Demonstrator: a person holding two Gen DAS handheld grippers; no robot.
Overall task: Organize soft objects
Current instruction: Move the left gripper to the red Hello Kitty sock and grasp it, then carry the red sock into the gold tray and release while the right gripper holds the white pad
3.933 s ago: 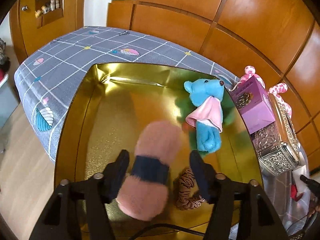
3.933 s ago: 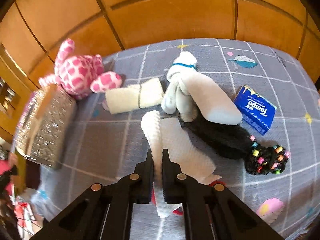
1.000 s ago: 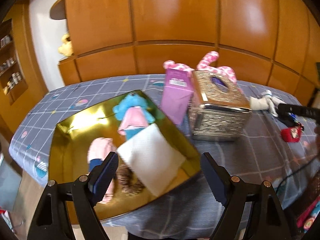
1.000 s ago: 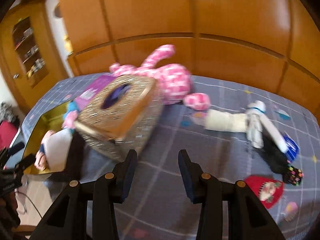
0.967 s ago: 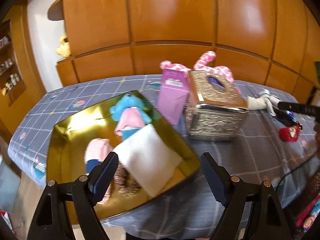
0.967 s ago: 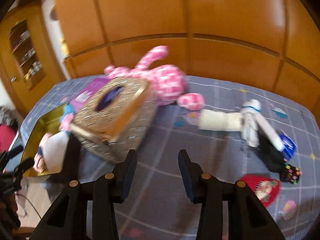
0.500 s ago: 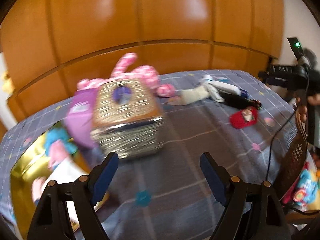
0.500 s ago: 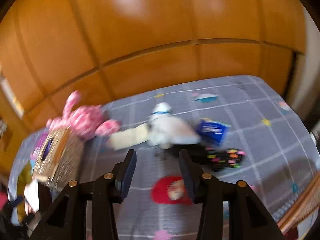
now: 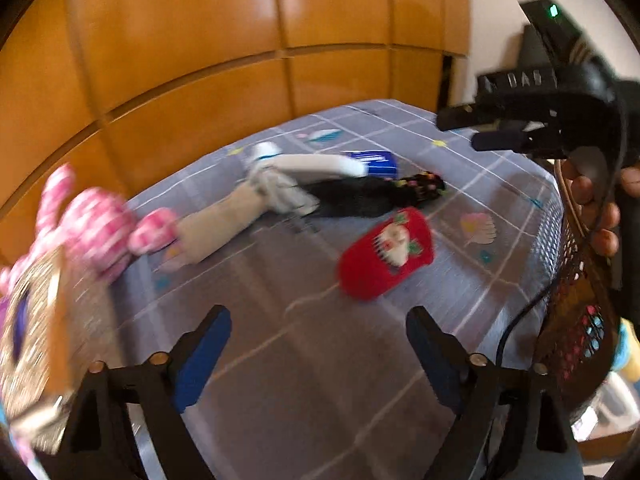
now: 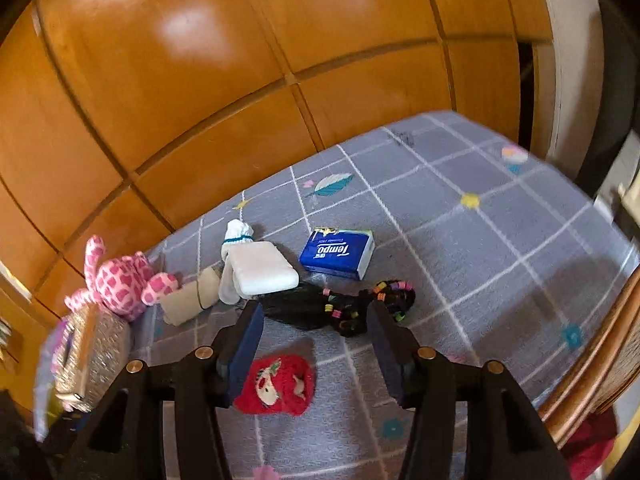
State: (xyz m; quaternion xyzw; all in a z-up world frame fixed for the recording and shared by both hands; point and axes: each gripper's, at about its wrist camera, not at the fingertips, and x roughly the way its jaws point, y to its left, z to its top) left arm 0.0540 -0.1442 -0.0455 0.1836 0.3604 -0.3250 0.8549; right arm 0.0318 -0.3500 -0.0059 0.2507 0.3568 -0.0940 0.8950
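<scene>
Red Santa sock lies flat near black beaded sock and white sock.

A grey checked cloth covers the table. On it lie a red Santa sock nearest, a black beaded sock beyond it, a blue Tempo tissue pack farther right, white socks, a beige roll, a pink plush rabbit and a glittery tissue box at left.

Red sock — pink-checked plush, blue tissue pack — on grey grid-patterned cloth.
</scene>
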